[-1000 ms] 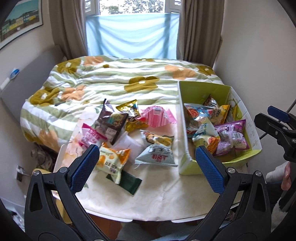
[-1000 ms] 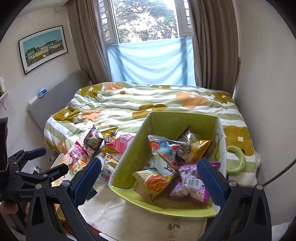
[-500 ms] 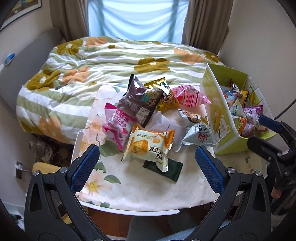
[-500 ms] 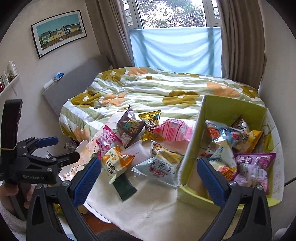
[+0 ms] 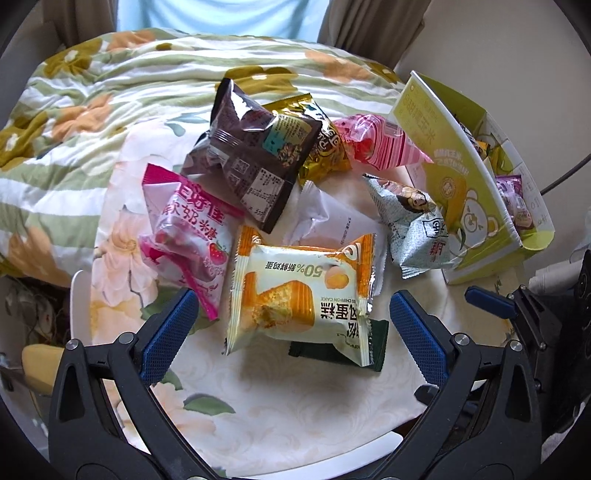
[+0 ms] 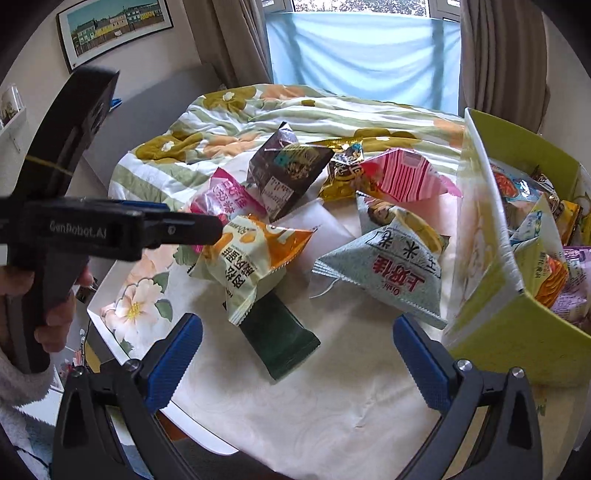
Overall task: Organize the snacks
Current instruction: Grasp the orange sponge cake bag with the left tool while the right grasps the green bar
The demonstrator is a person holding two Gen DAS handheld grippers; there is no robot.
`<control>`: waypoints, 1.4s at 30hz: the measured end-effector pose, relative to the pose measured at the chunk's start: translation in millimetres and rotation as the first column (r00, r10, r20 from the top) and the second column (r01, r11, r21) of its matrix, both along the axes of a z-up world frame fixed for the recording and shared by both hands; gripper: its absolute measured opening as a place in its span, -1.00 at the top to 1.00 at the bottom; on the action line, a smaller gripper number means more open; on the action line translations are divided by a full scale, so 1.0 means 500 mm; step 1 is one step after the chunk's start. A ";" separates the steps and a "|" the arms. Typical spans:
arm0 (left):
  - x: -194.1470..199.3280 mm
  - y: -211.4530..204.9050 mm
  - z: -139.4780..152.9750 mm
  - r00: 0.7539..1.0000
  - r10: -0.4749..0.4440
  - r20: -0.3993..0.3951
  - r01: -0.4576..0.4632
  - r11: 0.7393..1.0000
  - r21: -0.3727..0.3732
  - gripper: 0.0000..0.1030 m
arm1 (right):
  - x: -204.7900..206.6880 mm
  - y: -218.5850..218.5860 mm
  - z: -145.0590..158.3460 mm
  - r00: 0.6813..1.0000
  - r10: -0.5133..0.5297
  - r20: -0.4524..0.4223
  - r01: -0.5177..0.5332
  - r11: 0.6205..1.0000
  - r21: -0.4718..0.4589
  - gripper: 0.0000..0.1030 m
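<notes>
Several snack packs lie loose on the white floral table (image 5: 295, 413). An orange-and-cream cake pack (image 5: 299, 299) sits directly ahead of my open left gripper (image 5: 291, 332), partly over a dark green pack (image 5: 376, 347). Behind it are a pink strawberry pack (image 5: 184, 232), a dark brown pack (image 5: 255, 155), a gold pack (image 5: 325, 147), a pink striped pack (image 5: 380, 144) and a pale blue pack (image 5: 413, 225). My right gripper (image 6: 295, 350) is open above the dark green pack (image 6: 280, 336), with the pale blue pack (image 6: 388, 266) ahead to the right. The green box (image 6: 517, 343) holds several snacks.
A bed with a flowered quilt (image 5: 110, 92) lies beyond the table. The left gripper's body and the hand (image 6: 48, 317) holding it fill the left of the right wrist view. A curtained window (image 6: 362, 51) and framed picture (image 6: 114, 26) are behind.
Both grippers have moved down and closer to the table, and the loose snacks now fill the views. The left has closed in on the cake pack. Both stay open.
</notes>
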State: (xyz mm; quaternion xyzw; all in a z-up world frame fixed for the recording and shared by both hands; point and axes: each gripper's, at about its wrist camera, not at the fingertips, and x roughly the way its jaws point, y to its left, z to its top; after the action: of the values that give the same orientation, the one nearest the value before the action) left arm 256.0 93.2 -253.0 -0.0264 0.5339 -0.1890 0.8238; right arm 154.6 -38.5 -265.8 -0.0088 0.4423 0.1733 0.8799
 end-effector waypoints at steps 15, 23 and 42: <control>0.048 -0.024 -0.118 0.993 -0.019 -0.115 0.014 0.999 -0.042 -0.93 | 0.048 0.059 -0.129 0.966 0.240 -0.096 -0.250 0.962 -0.106 -0.56; 0.043 0.004 -0.120 0.987 0.011 -0.159 -0.025 0.996 -0.087 -0.49 | 0.071 0.069 -0.144 0.945 0.310 -0.102 -0.319 0.943 -0.092 -0.44; -0.001 0.088 -0.100 0.981 0.118 -0.154 -0.122 0.992 -0.016 -0.46 | 0.095 0.127 -0.144 0.903 0.407 -0.136 -0.428 0.878 -0.215 -0.10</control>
State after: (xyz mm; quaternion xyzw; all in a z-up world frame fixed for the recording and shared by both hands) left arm 255.2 136.9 -303.0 -0.0836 0.5903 -0.1431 0.7900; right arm 202.2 24.9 -337.8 -0.2024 0.4853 0.3045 0.7942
